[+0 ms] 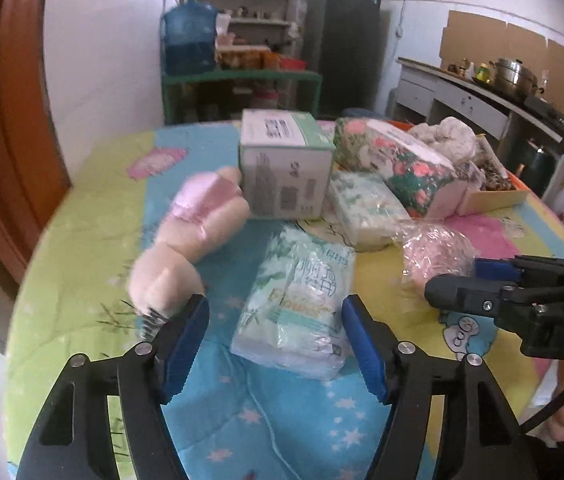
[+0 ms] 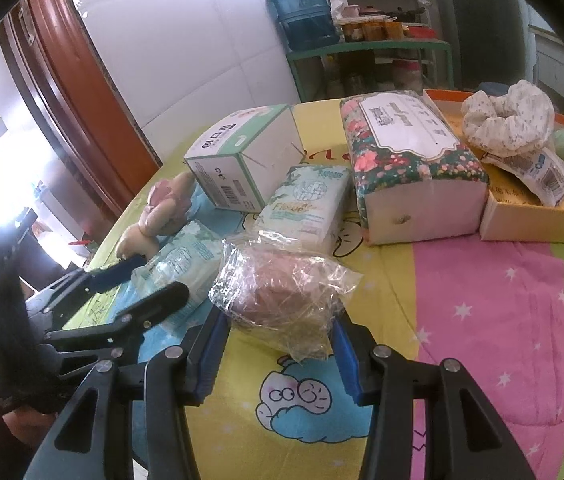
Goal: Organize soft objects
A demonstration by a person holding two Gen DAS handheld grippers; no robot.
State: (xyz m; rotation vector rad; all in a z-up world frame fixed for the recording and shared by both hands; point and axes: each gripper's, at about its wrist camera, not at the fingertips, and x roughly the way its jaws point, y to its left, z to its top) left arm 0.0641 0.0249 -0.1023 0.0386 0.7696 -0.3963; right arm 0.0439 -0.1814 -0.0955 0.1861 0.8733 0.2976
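Our left claw (image 1: 276, 344) is wide apart, with a green tissue pack (image 1: 297, 308) lying between its 2 fingers on the blanket (image 1: 82, 240). Our right claw (image 2: 280, 354) is wide apart too, around a crinkly bag (image 2: 282, 296). A soft teddy (image 1: 194, 236) lies beside the white box (image 1: 285, 168).

Your left black two-finger gripper with blue pads (image 1: 276, 344) hangs low with its jaws spread wide, level and pointing forward. Your right black, blue-padded gripper (image 2: 278, 354) sits just beside it, jaws equally wide apart, fingertips (image 2: 212, 344) angled slightly downward.
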